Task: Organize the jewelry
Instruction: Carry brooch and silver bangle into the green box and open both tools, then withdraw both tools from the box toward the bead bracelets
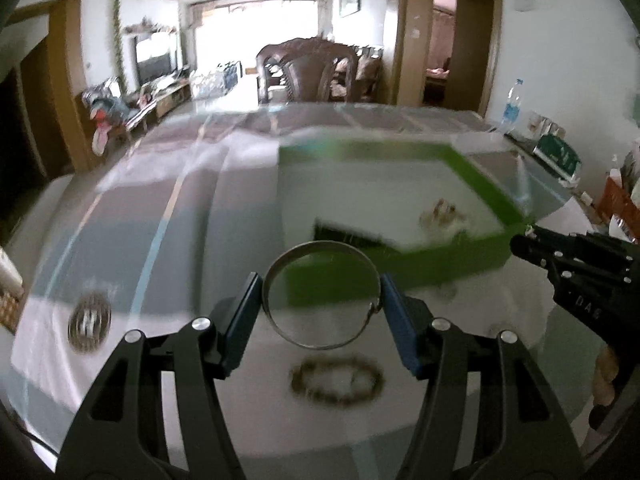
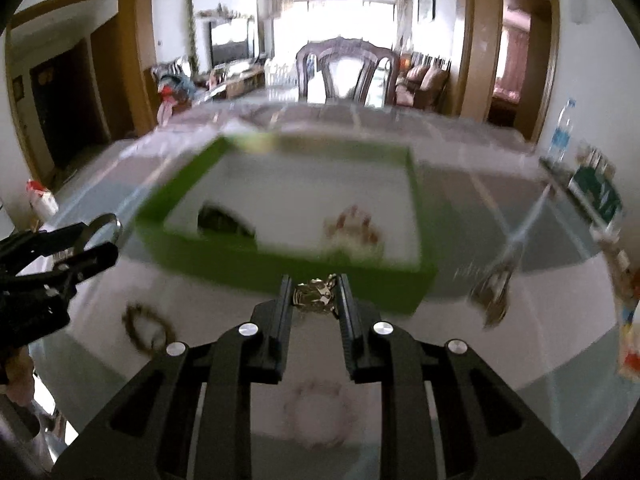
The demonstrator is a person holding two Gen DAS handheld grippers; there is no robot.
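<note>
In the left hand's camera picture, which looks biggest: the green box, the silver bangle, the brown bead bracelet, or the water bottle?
1. green box
2. silver bangle, though it is closest to the camera, so it looks enlarged
3. brown bead bracelet, blurred, only a little smaller
4. water bottle, far off

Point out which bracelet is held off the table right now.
The plain silver bangle, clamped between the left gripper pads. The dark beaded bracelet below it lies loose on the table.

Your left wrist camera looks forward and down along its fingers, close over the table; your right wrist camera does likewise from just beside it. Both share the green box and chair beyond
</note>
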